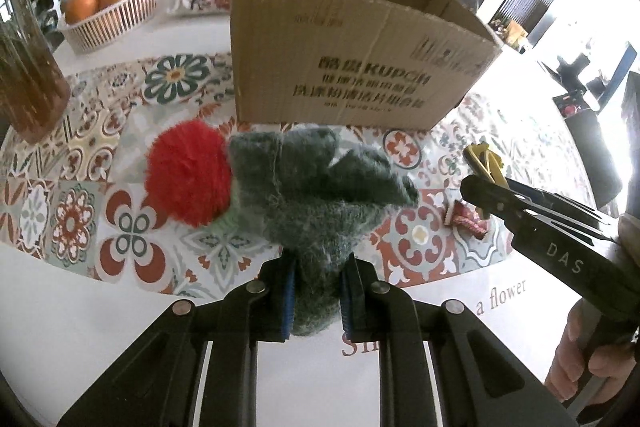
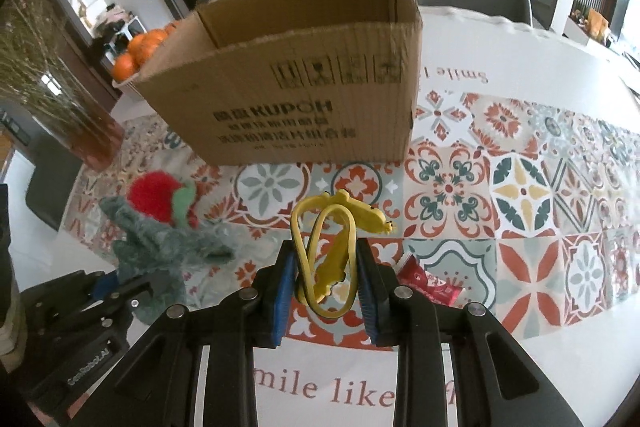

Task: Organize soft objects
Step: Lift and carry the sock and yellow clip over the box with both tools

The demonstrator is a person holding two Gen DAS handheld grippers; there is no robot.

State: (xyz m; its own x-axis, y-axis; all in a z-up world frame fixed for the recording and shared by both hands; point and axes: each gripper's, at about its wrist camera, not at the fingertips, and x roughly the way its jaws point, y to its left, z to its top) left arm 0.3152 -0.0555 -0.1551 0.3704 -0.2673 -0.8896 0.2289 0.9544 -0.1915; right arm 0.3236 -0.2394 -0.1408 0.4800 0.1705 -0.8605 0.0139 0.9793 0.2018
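Note:
My left gripper point(image 1: 318, 291) is shut on a grey-green fuzzy plush toy point(image 1: 316, 195), held above the table in front of an open cardboard box point(image 1: 344, 67). A red fluffy plush point(image 1: 188, 173) sits just left of the toy. My right gripper point(image 2: 326, 283) is shut on a yellow soft rubbery toy point(image 2: 340, 239), also in front of the box point(image 2: 304, 99). In the right wrist view the grey-green plush point(image 2: 160, 247) and red plush point(image 2: 156, 199) show at the left. The right gripper with the yellow toy point(image 1: 486, 161) shows at the right of the left wrist view.
A white basket of oranges point(image 1: 112, 7) and a glass vase point(image 1: 28, 67) stand at the back left. A small red packet point(image 2: 432, 285) lies on the patterned tablecloth point(image 2: 520, 187) under the right gripper. Chairs stand behind the table.

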